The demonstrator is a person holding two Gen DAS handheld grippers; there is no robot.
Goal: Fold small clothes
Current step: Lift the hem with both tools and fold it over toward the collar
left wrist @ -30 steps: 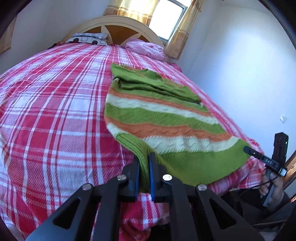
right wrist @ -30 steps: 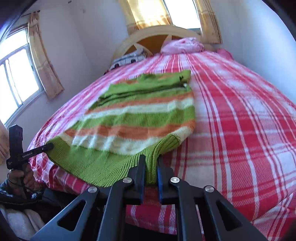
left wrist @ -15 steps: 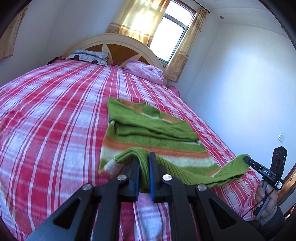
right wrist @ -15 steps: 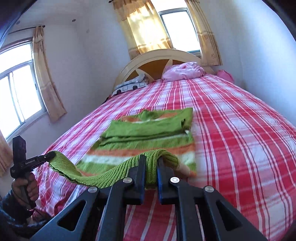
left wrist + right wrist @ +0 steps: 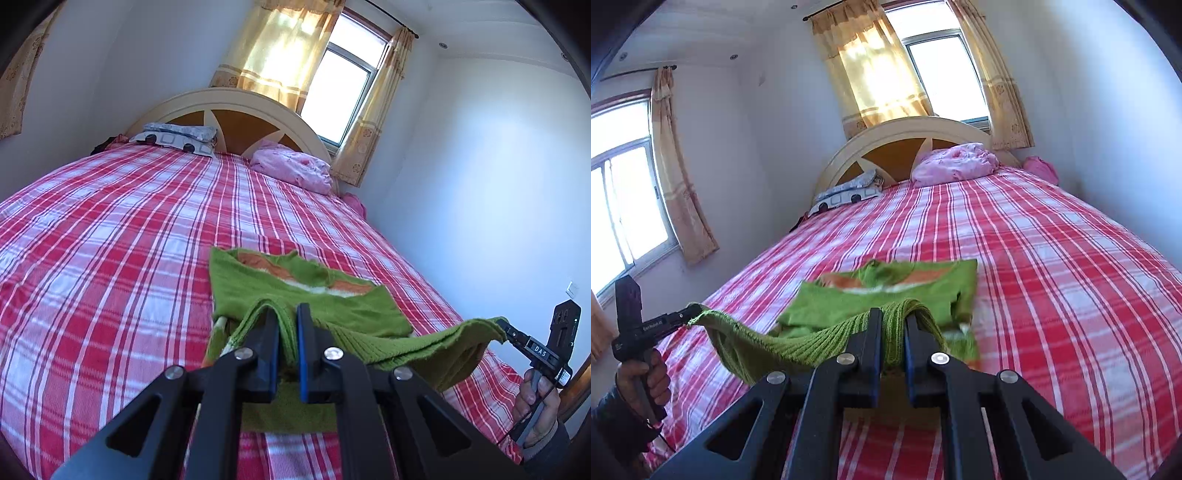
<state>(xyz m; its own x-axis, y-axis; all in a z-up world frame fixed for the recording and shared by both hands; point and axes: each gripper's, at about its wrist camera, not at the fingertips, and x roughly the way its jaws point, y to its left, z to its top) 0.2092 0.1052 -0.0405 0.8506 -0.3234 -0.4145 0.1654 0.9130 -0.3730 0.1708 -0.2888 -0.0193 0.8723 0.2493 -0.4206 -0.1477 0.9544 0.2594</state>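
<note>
Both cameras sit low at the foot of the bed (image 5: 110, 229), very near the sweater (image 5: 314, 306), and look along their tool fingers toward the headboard (image 5: 897, 147). The left view looks from the left corner, the right view from the right. Both share the sweater, pillows and window, and each sees the other tool (image 5: 508, 332) at its edge.
</note>
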